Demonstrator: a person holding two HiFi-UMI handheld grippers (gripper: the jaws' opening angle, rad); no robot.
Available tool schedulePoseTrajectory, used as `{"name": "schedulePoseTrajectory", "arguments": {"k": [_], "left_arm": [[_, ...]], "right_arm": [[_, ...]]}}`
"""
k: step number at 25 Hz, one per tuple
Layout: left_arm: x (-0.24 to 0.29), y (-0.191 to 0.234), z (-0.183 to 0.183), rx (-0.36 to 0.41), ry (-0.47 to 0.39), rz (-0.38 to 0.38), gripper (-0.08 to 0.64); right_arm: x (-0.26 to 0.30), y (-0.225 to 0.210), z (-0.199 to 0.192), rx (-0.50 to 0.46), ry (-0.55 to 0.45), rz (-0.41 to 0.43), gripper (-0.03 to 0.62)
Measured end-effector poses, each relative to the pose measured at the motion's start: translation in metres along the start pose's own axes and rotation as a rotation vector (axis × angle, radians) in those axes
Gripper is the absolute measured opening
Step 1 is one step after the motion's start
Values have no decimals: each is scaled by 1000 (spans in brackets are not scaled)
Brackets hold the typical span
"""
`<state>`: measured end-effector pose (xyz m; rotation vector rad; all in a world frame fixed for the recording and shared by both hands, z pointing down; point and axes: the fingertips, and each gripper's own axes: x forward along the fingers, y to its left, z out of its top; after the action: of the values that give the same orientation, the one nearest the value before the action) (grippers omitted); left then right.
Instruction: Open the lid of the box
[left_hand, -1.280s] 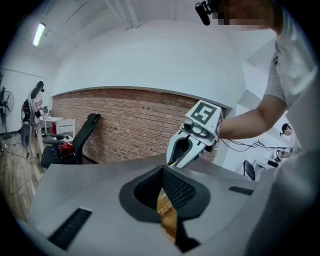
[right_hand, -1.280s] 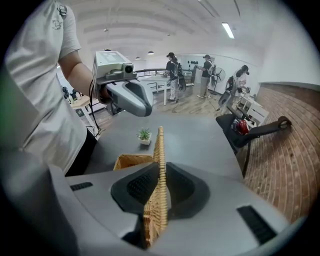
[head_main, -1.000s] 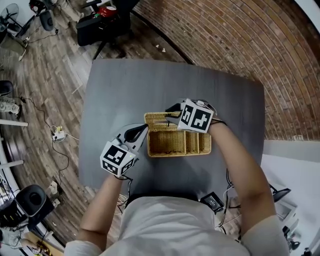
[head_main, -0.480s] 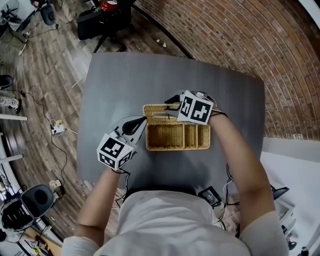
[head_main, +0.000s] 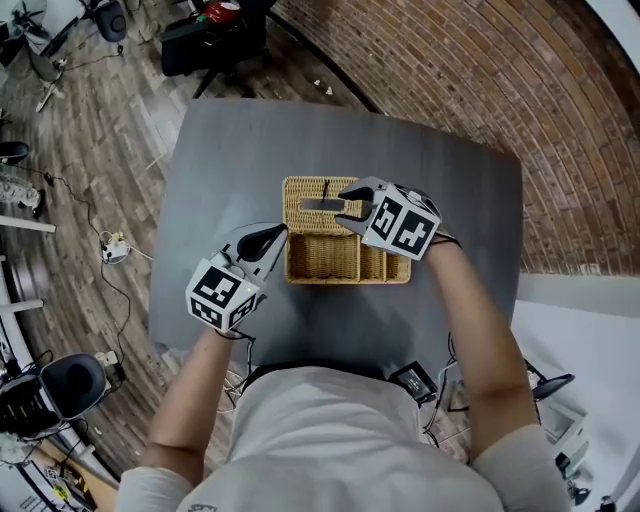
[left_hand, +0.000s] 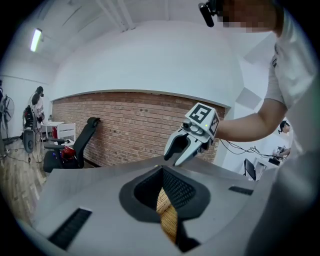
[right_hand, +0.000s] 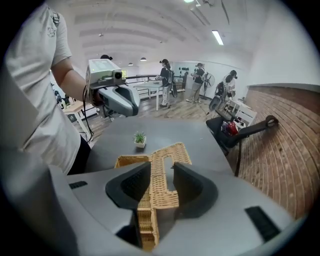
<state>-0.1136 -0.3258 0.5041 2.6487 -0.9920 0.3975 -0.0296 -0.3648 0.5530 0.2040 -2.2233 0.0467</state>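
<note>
1. Right gripper (head_main: 350, 205) sits over the far side of the box. Its jaws are opening, and the woven lid (head_main: 305, 195) stands between them with a gap showing at one pad, so it does not look pinched.
2. Left gripper (head_main: 275, 238) is closed on the left end wall of the wicker box (head_main: 345, 278), bracing it against the worktop (head_main: 230, 170).
3. The lid lies swung back on the far side and the inside of the box is exposed. I judge the step in hand to be letting go of the lid, with the task close to finished.
4. To do this well, let the jaws spread fully before pulling away. Then draw the right gripper back along the plane of the lid so the pads do not catch the weave.
5. The left clamp should come off last, because a light basket would probably slide or tip if the lid tugged on it.
6. Box and lid are tan woven wicker, rectangular, ribbed and rough, and likely stiff with a little spring.
7. The lid has a long narrow slot, and partitions divide the right part of the box into compartments.
8. The worktop is matte grey and smooth.
</note>
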Motion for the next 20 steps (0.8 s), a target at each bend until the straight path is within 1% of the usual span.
{"name": "schedulePoseTrajectory", "arguments": {"k": [7, 13, 16, 20], "left_arm": [[-13, -28, 0, 12, -6, 16, 12], [-21, -53, 4, 20, -17, 43, 12], [-26, -66, 5, 20, -26, 59, 12], [-34, -83, 5, 30, -39, 70, 12]], "right_arm": [[-18, 50, -16, 37, -58, -13, 144], [-33, 80, -27, 96, -126, -40, 132], [-42, 92, -27, 126, -178, -60, 115], [-54, 112, -17, 141, -268, -73, 91]]}}
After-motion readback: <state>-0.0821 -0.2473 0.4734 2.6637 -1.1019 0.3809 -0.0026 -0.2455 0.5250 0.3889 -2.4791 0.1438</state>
